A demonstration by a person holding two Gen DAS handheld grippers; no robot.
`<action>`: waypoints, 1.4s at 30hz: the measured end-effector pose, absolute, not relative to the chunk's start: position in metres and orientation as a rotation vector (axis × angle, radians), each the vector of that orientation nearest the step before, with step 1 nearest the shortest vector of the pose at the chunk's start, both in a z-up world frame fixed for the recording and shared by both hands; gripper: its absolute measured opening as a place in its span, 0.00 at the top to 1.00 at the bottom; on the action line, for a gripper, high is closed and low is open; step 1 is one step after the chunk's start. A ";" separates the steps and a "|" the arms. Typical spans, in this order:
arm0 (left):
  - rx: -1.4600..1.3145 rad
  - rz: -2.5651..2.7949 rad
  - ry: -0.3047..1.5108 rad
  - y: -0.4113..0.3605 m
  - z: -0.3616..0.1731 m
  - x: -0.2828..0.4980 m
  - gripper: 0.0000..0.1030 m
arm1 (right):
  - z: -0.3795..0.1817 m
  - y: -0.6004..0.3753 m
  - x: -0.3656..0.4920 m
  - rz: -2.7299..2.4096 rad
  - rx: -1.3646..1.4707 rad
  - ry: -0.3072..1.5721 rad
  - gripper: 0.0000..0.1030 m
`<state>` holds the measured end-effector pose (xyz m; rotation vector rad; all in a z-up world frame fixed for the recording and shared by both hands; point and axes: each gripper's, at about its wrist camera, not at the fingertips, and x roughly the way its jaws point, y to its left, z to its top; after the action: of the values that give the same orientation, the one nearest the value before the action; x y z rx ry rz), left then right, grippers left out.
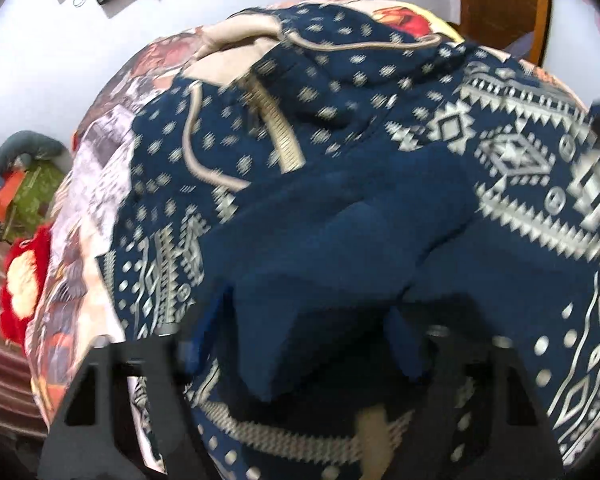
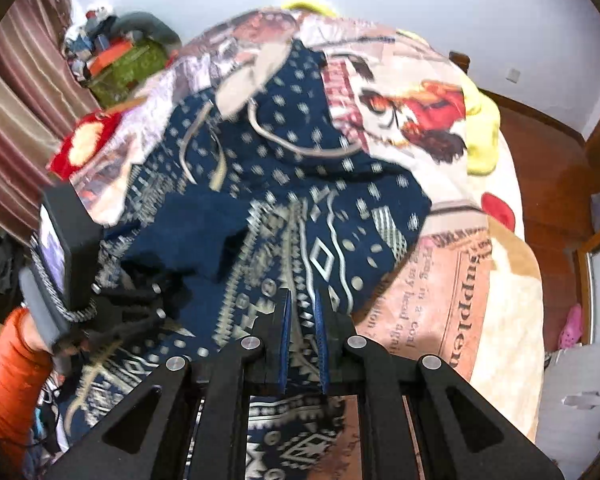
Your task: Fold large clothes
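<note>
Two grippers, right gripper [image 2: 302, 328] pinching hoodie [image 2: 300, 184], left gripper [image 1: 300, 344] under fold

Both cams ride on the handheld grippers and look steeply down along the fingers at the bed. The left wrist view sits really close over the navy patterned hoodie [image 1: 380, 184], so fabric fills nearly the whole picture, blurred; only a strip of printed blanket [image 1: 84, 184] shows on its left, with white wall and a wooden door frame far up top. The right wrist view hangs a bit higher and further back, taking in the hoodie [image 2: 284, 184], a big stretch of blanket [image 2: 452, 288] on the right, wooden floor beyond and striped curtains [image 2: 16, 120] far left. Shared: the hoodie's hood and drawstrings, the blanket, the red cushion [image 1: 22, 280], plus the left gripper [image 2: 112, 316] seen from the right cam.
</note>
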<state>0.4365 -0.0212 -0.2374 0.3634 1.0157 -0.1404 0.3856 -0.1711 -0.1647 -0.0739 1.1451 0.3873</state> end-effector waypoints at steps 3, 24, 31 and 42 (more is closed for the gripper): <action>0.348 -0.110 1.013 -0.019 -0.237 0.443 0.88 | -0.183 -0.167 0.389 0.368 -0.128 1.175 0.92; -0.115 0.035 1.124 0.143 -0.263 0.416 0.92 | -0.181 -0.188 0.343 0.313 -0.364 1.025 0.90; -0.190 0.045 1.139 0.149 -0.271 0.413 0.92 | -0.181 -0.200 0.309 0.378 -0.369 1.033 0.90; -0.207 0.070 1.130 0.146 -0.263 0.410 0.92 | -0.216 -0.156 0.335 0.328 -0.477 1.115 0.91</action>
<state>0.4096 0.1458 -0.2625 -0.2067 1.1300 0.0700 0.3347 -0.1562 -0.2164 -0.4772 1.1151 0.3282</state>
